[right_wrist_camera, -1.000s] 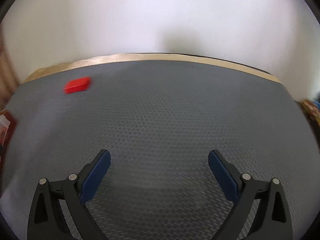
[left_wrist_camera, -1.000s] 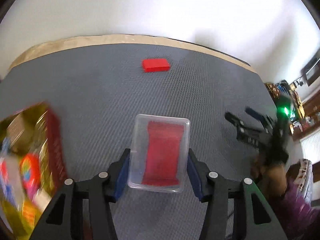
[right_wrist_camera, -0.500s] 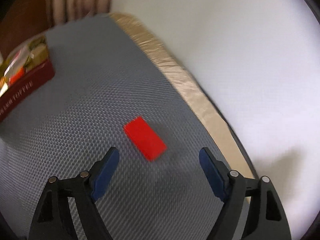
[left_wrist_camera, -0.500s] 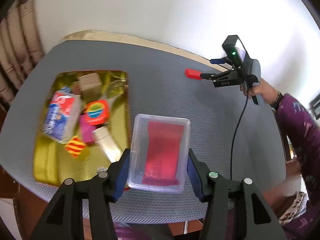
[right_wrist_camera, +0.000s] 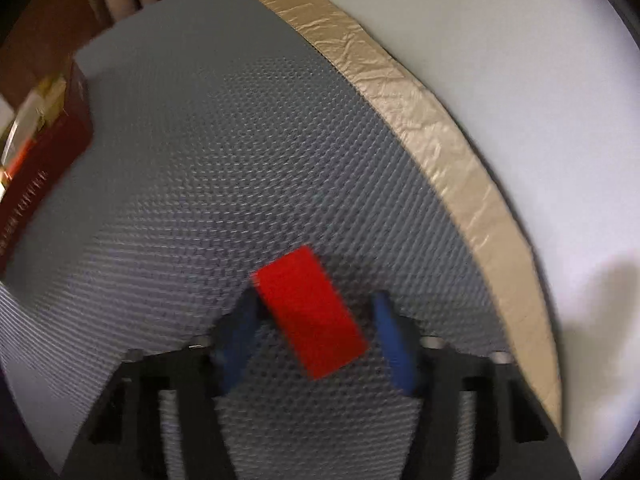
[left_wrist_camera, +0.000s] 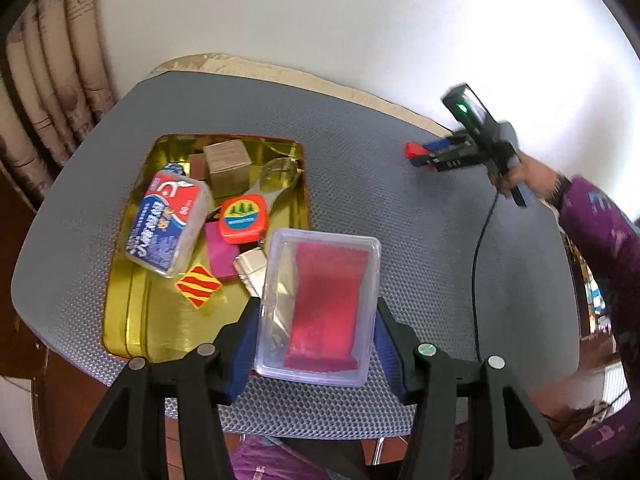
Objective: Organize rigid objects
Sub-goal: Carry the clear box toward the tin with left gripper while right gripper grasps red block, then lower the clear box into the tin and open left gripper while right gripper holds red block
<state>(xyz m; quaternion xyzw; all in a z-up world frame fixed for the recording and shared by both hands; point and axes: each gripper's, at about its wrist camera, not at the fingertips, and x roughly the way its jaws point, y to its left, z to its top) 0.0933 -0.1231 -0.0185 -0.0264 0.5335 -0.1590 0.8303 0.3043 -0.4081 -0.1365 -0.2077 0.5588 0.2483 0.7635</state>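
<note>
Left tongs (left_wrist_camera: 316, 336) clamped on clear plastic case with red insert (left_wrist_camera: 320, 308), held over near corner of gold tin tray (left_wrist_camera: 132, 320). Right tongs (right_wrist_camera: 316, 336) apart, straddling red rectangular block (right_wrist_camera: 310, 310) near surface's far edge. Block sits skewed: square up, then close

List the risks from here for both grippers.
The red block lies skewed between the right gripper fingers, so closing may twist or squirt it out. The clear case, held in the left gripper above the gold tin's edge, could land on crowded contents or tip out.
</note>
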